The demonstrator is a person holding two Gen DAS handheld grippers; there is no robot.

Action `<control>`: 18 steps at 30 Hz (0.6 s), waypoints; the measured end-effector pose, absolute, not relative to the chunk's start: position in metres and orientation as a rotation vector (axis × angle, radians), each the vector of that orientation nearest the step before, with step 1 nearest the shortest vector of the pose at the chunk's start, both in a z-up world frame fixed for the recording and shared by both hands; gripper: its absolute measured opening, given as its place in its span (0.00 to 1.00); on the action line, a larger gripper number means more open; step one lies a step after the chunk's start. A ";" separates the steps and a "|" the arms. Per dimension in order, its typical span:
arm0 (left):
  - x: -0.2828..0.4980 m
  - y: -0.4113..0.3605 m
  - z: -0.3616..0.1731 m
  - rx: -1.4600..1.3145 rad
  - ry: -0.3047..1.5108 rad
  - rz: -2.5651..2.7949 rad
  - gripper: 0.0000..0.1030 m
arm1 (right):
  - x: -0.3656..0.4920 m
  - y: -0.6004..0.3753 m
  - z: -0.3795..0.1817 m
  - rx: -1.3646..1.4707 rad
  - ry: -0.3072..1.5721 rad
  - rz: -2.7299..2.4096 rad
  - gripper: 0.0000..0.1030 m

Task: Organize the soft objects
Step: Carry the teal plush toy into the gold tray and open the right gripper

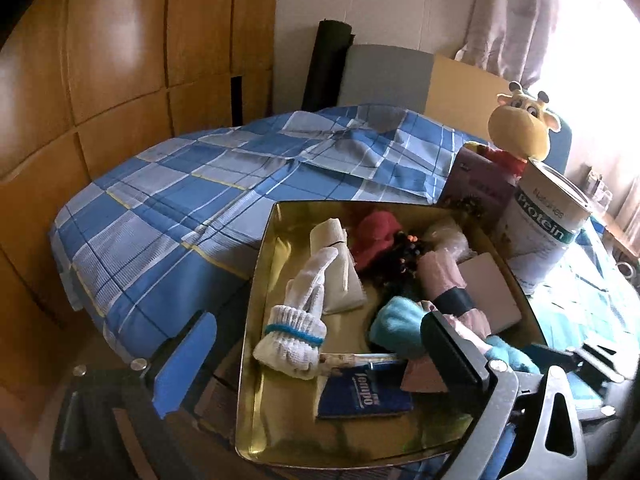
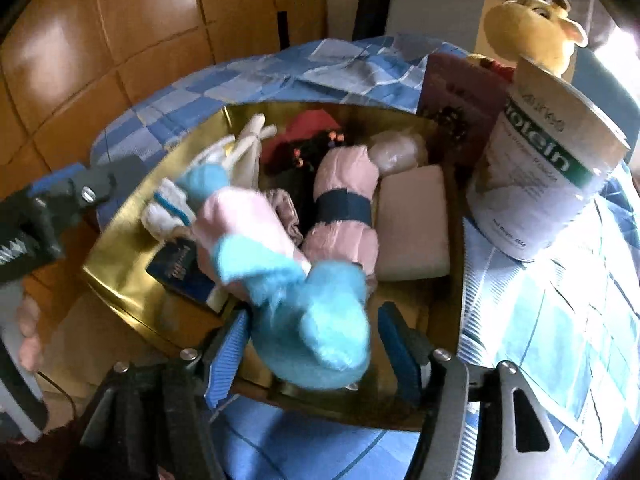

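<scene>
Blue checked bedding carries a gold tin of soft items. Right gripper stands released, the pink-and-blue sock loose between its jaws, over the tin's near edge. Left gripper stands spread wide and empty, the white glove just ahead.

We see a bed under a blue checked cover, and resting directly on it a gold tray of soft items, a white protein can just beside the tray, a dark pink box, and a yellow plush toy behind them.
</scene>
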State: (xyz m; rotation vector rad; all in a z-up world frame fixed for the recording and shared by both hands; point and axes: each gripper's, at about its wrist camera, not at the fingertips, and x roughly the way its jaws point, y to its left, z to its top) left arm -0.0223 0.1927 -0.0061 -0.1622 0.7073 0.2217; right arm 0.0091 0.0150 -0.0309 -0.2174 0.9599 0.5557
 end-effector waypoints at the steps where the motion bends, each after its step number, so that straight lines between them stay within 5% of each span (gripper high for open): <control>1: -0.023 0.191 -0.005 -0.158 0.705 0.223 1.00 | 0.007 0.012 -0.027 -0.200 0.949 0.558 0.64; 18: -0.036 0.165 0.011 -0.151 0.652 0.236 1.00 | 0.003 -0.036 0.001 -0.046 0.795 0.299 0.65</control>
